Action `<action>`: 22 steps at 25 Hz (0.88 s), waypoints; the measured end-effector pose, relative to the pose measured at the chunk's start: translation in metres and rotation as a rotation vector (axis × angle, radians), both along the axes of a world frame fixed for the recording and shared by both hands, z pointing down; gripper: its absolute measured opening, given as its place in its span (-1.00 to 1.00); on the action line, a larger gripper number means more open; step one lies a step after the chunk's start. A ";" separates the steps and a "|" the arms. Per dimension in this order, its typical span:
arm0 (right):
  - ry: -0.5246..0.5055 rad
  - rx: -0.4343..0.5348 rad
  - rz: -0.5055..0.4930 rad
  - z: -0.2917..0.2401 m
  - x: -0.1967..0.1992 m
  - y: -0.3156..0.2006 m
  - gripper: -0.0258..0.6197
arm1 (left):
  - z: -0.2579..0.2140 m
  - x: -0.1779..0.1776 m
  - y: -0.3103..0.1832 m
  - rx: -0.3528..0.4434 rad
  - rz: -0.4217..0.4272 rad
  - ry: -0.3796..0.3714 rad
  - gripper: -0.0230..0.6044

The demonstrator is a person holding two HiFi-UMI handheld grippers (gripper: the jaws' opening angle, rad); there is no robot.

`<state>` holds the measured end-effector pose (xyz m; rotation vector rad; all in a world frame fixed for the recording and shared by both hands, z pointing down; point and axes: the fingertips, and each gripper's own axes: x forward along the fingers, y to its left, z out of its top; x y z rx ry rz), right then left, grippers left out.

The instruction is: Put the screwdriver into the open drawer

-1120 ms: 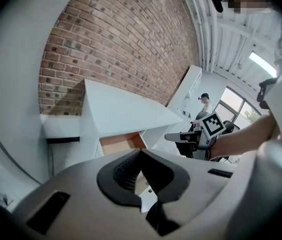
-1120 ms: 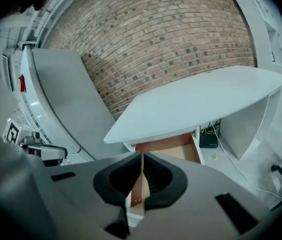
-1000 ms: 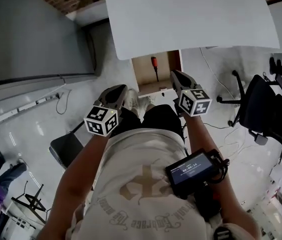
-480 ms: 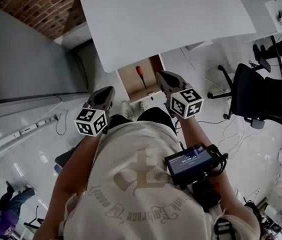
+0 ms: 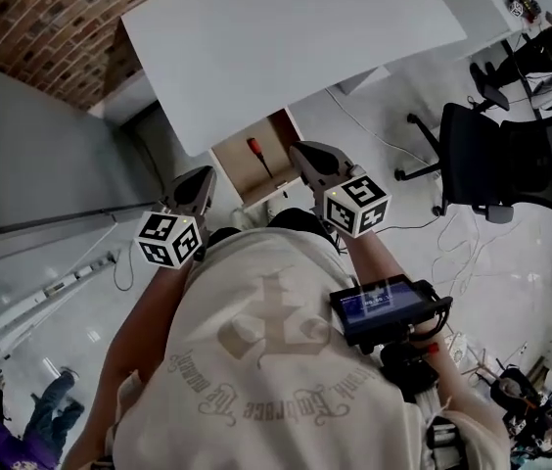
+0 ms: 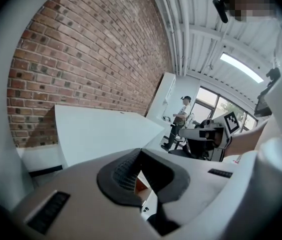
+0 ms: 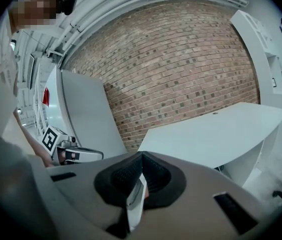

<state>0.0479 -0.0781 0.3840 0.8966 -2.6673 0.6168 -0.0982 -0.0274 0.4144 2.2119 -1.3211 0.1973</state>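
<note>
Noting screwdriver (image 5: 254,153) already lying inside open drawer (image 5: 235,172), just under front edge of white desk (image 5: 296,47). Red handle at far end toward desk, shaft pointing back toward person. Long axis approx. along drawer depth, slightly diagonal in head view.

Located between both tools in that view: ahead and to right of left gripper (image 5: 199,177), ahead and to left of right gripper (image 5: 300,151). Judged nearer: right tip, just beside drawer's right wall in pic. Left tip near drawer's left corner, a bit further off. Height of either above drawer not readable from overhead. No contact w/ drawer or screwdriver seen.

Right gripper view: pads (image 7: 127,174) pressed together at tips, nothing pinched, only a pale slit behind them. Left gripper view: pads (image 6: 122,168) likewise meeting at tips, nothing between, w/ sliver of wooden drawer visible thru gap below. Both aimed toward desk and brick wall (image 7: 181,69), not down into drawer.

Assessment: placement judged complete. If any further reach needed, right side better placed.
</note>
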 end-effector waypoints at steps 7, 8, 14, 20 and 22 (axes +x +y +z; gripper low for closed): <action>-0.010 0.029 0.029 -0.017 0.009 0.001 -0.85 | -0.016 0.005 -0.013 0.023 0.049 -0.016 -0.86; -0.010 0.029 0.033 -0.016 0.010 0.000 -0.85 | -0.017 0.006 -0.015 0.026 0.055 -0.016 -0.86; -0.015 0.040 0.045 -0.017 0.008 0.002 -0.85 | -0.023 0.013 -0.018 0.045 0.089 -0.021 -0.86; -0.028 0.049 0.051 -0.020 0.012 0.006 -0.85 | -0.022 0.016 -0.013 0.037 0.084 -0.019 -0.86; -0.027 0.046 0.053 -0.019 0.012 0.009 -0.85 | -0.021 0.014 -0.010 0.031 0.079 -0.019 -0.86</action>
